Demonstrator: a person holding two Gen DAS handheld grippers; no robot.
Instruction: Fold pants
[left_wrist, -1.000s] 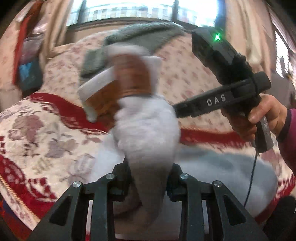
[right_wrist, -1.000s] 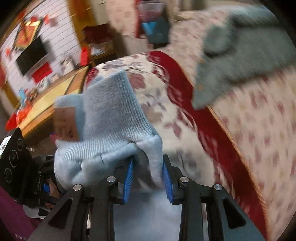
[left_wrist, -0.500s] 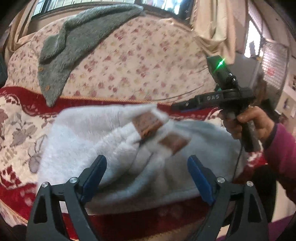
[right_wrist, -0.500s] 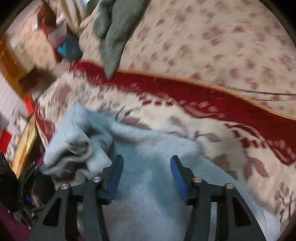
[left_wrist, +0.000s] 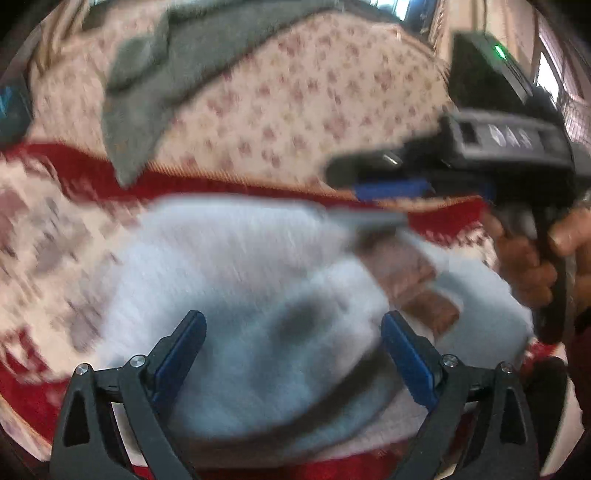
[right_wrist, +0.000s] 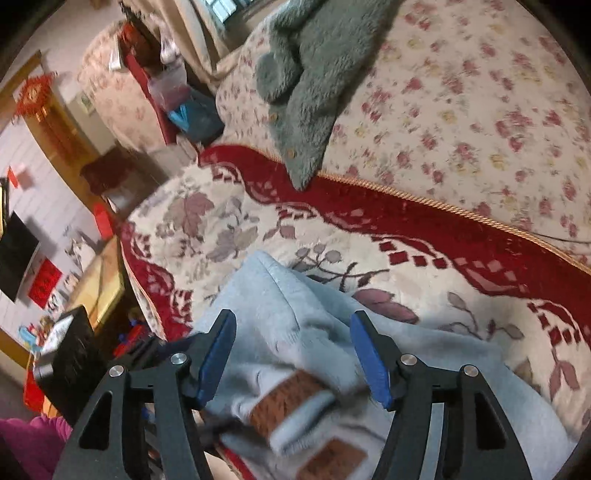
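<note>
Both claws, a second ago pinching the light-blue pants (left_wrist: 258, 295), now opening, pads clear: left claw (left_wrist: 291, 354), right claw (right_wrist: 291, 354). Pants dropped folded on the sofa seat (right_wrist: 258, 229); fold likely set.

A floral sofa (right_wrist: 480, 92) with a red-patterned cover (right_wrist: 369, 206) stands before a bright window (left_wrist: 391, 3), a dark television (right_wrist: 14, 254) on the white wall.
</note>
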